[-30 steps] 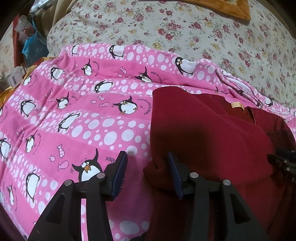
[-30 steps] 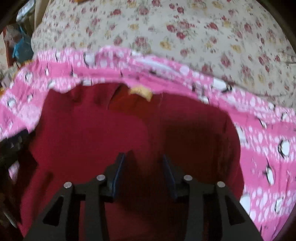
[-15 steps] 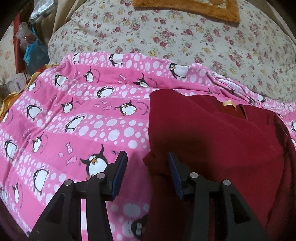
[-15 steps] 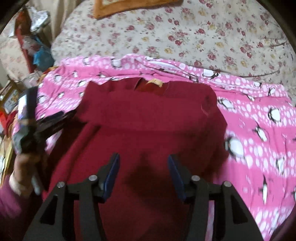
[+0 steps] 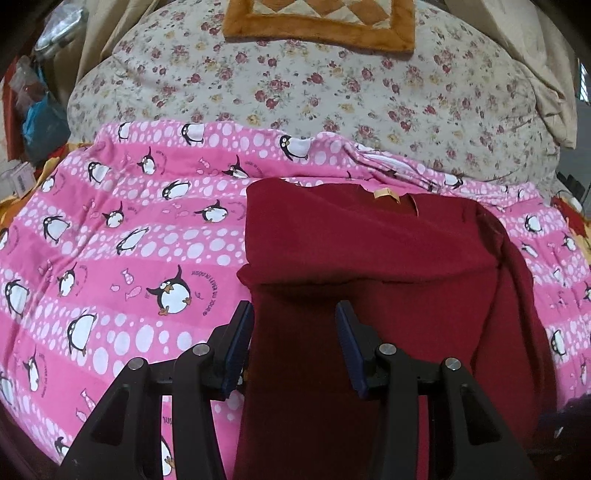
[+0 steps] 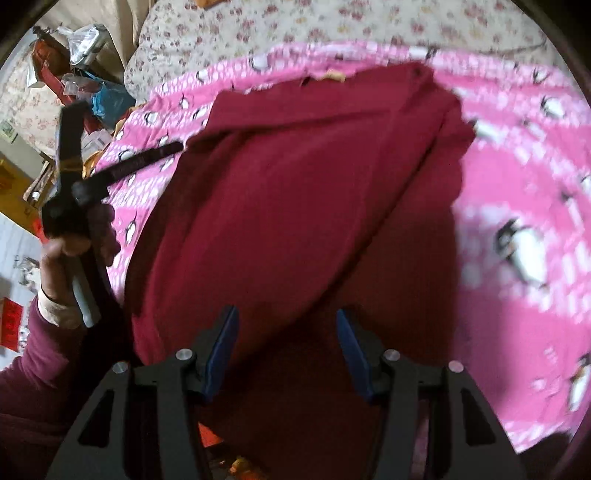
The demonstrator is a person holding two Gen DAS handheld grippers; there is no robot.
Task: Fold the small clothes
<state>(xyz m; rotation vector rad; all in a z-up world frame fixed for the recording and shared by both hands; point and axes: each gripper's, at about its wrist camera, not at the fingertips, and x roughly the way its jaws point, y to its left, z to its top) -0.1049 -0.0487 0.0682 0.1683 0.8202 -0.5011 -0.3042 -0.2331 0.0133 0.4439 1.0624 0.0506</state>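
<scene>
A dark red garment [image 5: 369,258] lies on the pink penguin blanket [image 5: 129,240], its sides folded inward and a tan neck label [image 5: 386,194] at the far end. My left gripper [image 5: 293,343] is open and empty, held above the garment's near left part. In the right wrist view the same garment [image 6: 295,184] fills the middle. My right gripper [image 6: 286,350] is open and empty above its near part. The left gripper [image 6: 122,166] also shows there at the left, held in a hand, its tip by the garment's left edge.
A floral quilt [image 5: 295,81] lies behind the blanket, with an orange-edged patchwork cushion [image 5: 317,18] at the top. Bags and clutter [image 6: 85,85] stand at the far left beside the bed. A bright orange item [image 6: 210,435] peeks out under the garment's near edge.
Both grippers have pulled back and up from the garment. The right gripper has tilted and swung, so the garment now lies slanted in its view. The garment stays folded on the blanket.
</scene>
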